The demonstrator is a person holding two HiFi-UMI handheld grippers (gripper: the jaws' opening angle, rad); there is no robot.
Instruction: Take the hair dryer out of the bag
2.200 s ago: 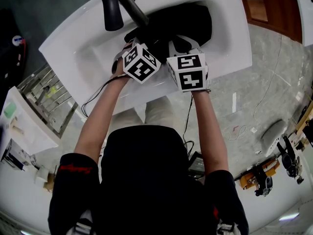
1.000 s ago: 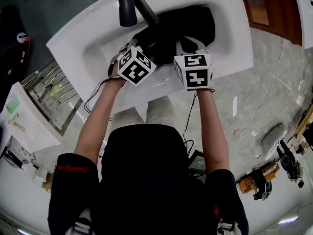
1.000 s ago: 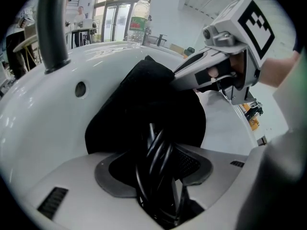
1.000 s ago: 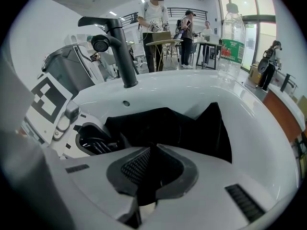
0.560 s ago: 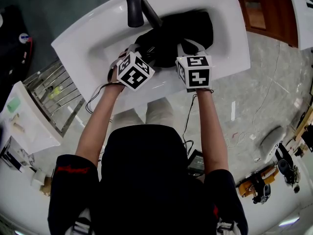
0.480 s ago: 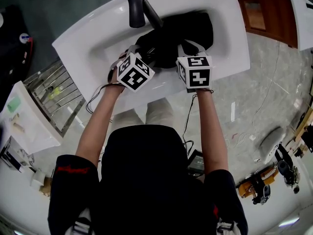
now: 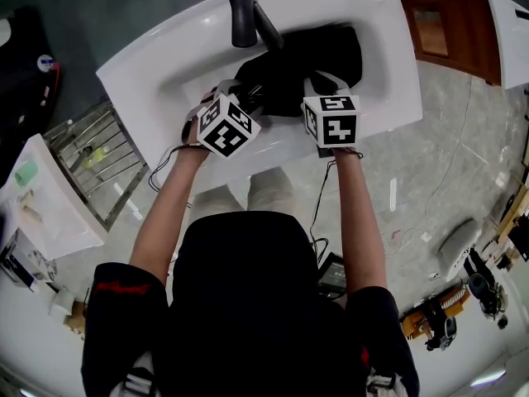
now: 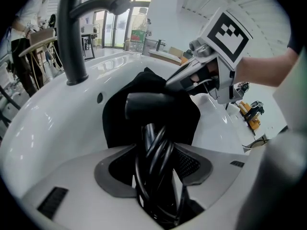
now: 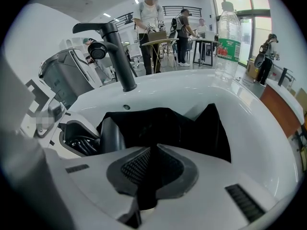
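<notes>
Left gripper (image 8: 156, 178) jaws clenched on the cord-wrapped handle of the black hair dryer (image 8: 148, 104), its barrel showing at the edge of the black bag (image 9: 168, 123), the bag lying in the white sink (image 7: 165, 64), right gripper (image 9: 148, 176) jaws pinching bag fabric, black faucet (image 7: 242, 11) behind.

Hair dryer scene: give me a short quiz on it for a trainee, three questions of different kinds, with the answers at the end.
1. Multiple choice: what is the left gripper clamped on?
A. a towel
B. the hair dryer, by its handle
C. a toothbrush
2. True or false: the right gripper is open and empty.
3. Fill in the gap: the bag lies in the white ____.

Key
1. B
2. False. It is shut on the bag's black cloth.
3. sink
</notes>
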